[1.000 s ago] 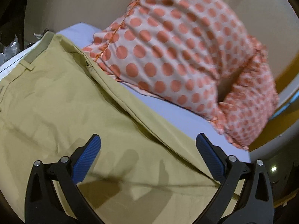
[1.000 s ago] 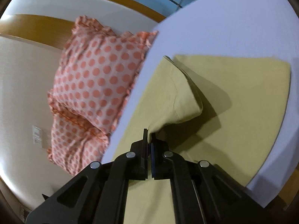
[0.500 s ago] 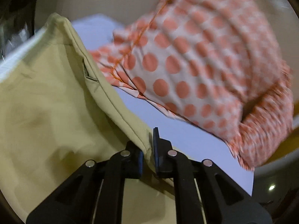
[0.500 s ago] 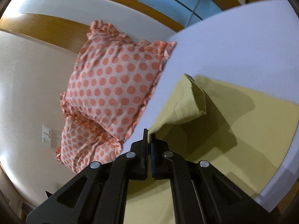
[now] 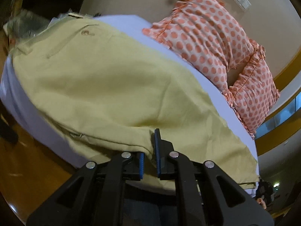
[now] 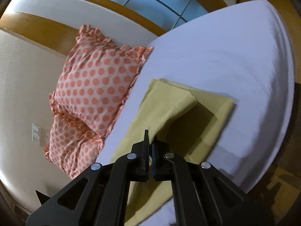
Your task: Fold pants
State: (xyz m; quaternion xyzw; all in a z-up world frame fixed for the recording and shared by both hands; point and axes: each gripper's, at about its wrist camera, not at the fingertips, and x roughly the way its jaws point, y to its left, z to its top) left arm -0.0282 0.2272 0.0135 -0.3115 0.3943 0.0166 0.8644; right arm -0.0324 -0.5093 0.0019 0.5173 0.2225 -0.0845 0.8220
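Observation:
Khaki-yellow pants (image 5: 112, 86) lie spread on a white bed (image 5: 131, 26). In the left wrist view my left gripper (image 5: 150, 150) is shut on a pinched fold of the pants edge, with the waistband end far off at the upper left. In the right wrist view my right gripper (image 6: 149, 146) is shut on the pants (image 6: 169, 105) near the leg end and holds that part lifted and doubled over the cloth lying below. The leg hems lie flat on the bed beyond it.
Two orange polka-dot pillows (image 5: 216, 43) lean on the wall along the bed's far side; they also show in the right wrist view (image 6: 97, 86). The bed sheet (image 6: 235, 47) stretches out past the pants. Wooden floor (image 5: 28, 160) lies beside the bed edge.
My left gripper closed on the pants edge and drew it across toward the near side. My right gripper rose and carried its held cloth over the lower layer.

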